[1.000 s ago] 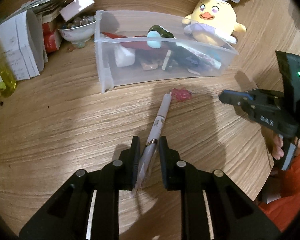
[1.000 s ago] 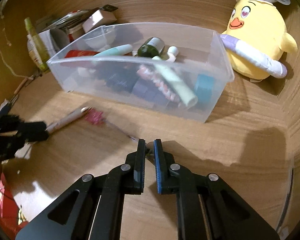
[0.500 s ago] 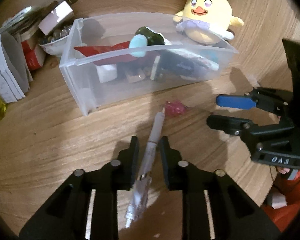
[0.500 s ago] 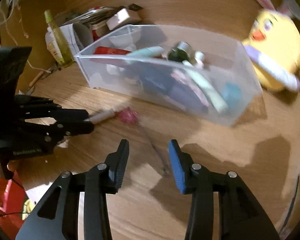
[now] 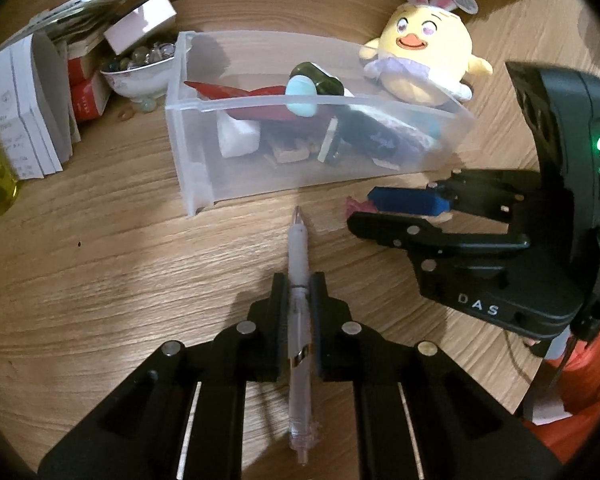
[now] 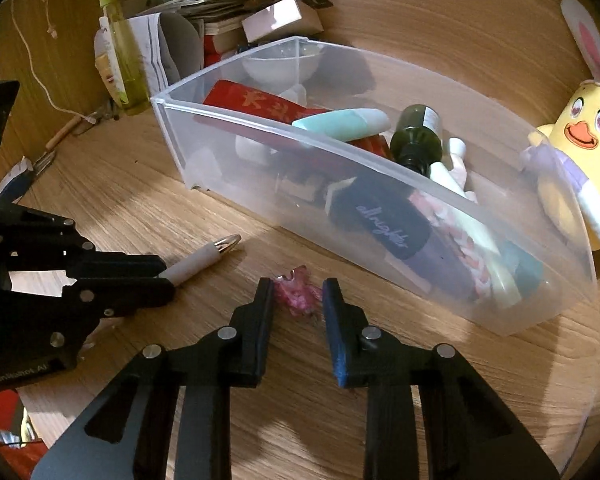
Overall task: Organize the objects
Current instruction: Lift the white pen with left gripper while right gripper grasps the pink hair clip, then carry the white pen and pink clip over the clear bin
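My left gripper (image 5: pixel 299 280) is shut on a white pen (image 5: pixel 299 264) that points at the clear plastic bin (image 5: pixel 204 184). The pen's tip also shows in the right wrist view (image 6: pixel 204 260). My right gripper (image 6: pixel 298 286) is open, its fingers on either side of a small pink wrapped candy (image 6: pixel 296 292) lying on the wooden table just in front of the bin (image 6: pixel 380 248). In the left wrist view the right gripper (image 5: pixel 360 210) hides most of the candy (image 5: pixel 354 205). The bin holds several items, among them a dark green bottle (image 6: pixel 414 136).
A yellow chick plush with rabbit ears (image 5: pixel 424 64) sits behind the bin's right end. A bowl of marbles (image 5: pixel 136 72), boxes and papers (image 5: pixel 24 104) and a yellow spray bottle (image 6: pixel 120 52) crowd the back left. Small tools lie at the left edge (image 6: pixel 48 156).
My right gripper opened and moved forward so its fingers straddle the pink candy. My left gripper lifted and straightened the pen and now grips it nearer its middle.
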A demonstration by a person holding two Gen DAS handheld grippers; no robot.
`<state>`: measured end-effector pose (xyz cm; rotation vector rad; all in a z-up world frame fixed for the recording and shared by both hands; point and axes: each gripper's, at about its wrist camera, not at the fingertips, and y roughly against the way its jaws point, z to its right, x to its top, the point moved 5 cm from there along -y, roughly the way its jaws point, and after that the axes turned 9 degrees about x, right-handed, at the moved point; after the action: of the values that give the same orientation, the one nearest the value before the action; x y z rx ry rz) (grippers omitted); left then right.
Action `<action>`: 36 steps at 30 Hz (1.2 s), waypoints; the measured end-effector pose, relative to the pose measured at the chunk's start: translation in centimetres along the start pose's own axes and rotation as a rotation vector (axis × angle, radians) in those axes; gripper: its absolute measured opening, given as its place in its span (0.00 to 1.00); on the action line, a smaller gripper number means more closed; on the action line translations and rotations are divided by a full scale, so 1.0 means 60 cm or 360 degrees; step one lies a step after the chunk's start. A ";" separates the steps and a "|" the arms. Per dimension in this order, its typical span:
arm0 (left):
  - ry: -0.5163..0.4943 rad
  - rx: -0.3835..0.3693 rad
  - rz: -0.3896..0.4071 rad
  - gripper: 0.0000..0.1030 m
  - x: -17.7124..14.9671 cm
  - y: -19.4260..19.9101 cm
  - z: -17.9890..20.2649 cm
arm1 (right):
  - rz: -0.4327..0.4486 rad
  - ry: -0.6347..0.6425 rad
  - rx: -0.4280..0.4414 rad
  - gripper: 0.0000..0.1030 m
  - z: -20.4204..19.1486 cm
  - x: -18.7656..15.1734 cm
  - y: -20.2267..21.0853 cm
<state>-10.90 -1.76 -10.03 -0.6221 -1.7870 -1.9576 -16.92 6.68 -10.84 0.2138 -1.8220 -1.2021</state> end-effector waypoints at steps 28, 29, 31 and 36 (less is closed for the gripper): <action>0.0084 -0.0034 0.0403 0.10 0.098 0.134 0.018 | 0.0649 -0.0145 -0.0084 0.22 0.039 0.064 0.246; 0.0086 -0.0034 0.0416 0.10 0.103 0.138 0.018 | 0.0656 -0.0144 -0.0091 0.22 0.040 0.065 0.247; 0.0097 -0.0036 0.0437 0.10 0.113 0.144 0.017 | 0.0674 -0.0143 -0.0110 0.22 0.043 0.072 0.249; 0.0110 -0.0041 0.0495 0.10 0.142 0.161 0.016 | 0.0722 -0.0156 -0.0101 0.22 0.051 0.091 0.255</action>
<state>-12.19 -1.74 2.84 -0.7794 -1.5221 -1.7704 -17.47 13.33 4.29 -0.2871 -1.7861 -0.9567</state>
